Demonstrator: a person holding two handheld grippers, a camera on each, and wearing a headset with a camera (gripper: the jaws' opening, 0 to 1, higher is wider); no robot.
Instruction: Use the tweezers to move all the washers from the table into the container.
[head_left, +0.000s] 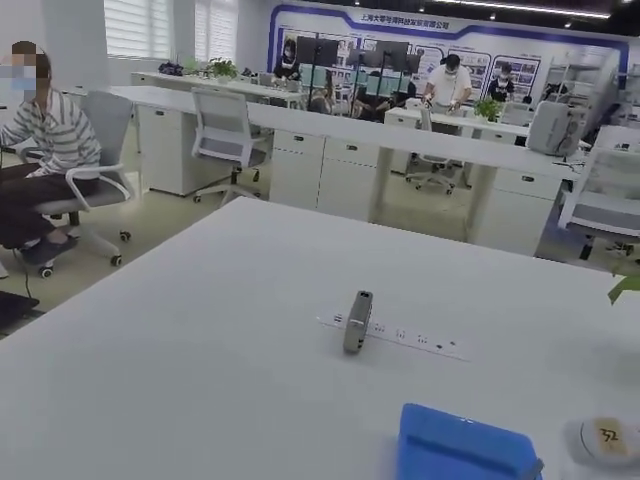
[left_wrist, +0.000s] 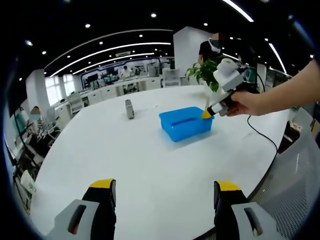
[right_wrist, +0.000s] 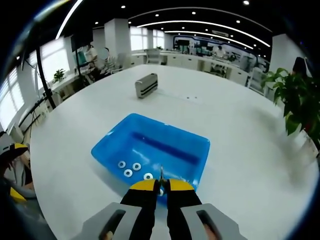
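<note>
The right claw (right_wrist: 161, 187) is pressed narrow around the tweezers (right_wrist: 161, 175), whose thin tips are poised over the near rim of the blue container (right_wrist: 165, 145). Four washers (right_wrist: 128, 172) are seen lying flat on the container's floor, close to its near wall. Whether another is pinched in the tips cannot be told. The left claw (left_wrist: 165, 186) is spread wide and empty above the table (left_wrist: 125, 160), well apart from the container.

A slip is judged the chief risk. The tweezers are a slender thing in a broad claw and could be twisted if pressed against the table. A thin washer lying flat on so smooth a top could be flicked away rather than lifted. The container looks light and could be shoved if its rim is caught.

The Chinese characters on the wall sign (head_left: 400, 20) are too small to be read. A tag on a round white object (head_left: 608, 437) seems to read "32".
</note>
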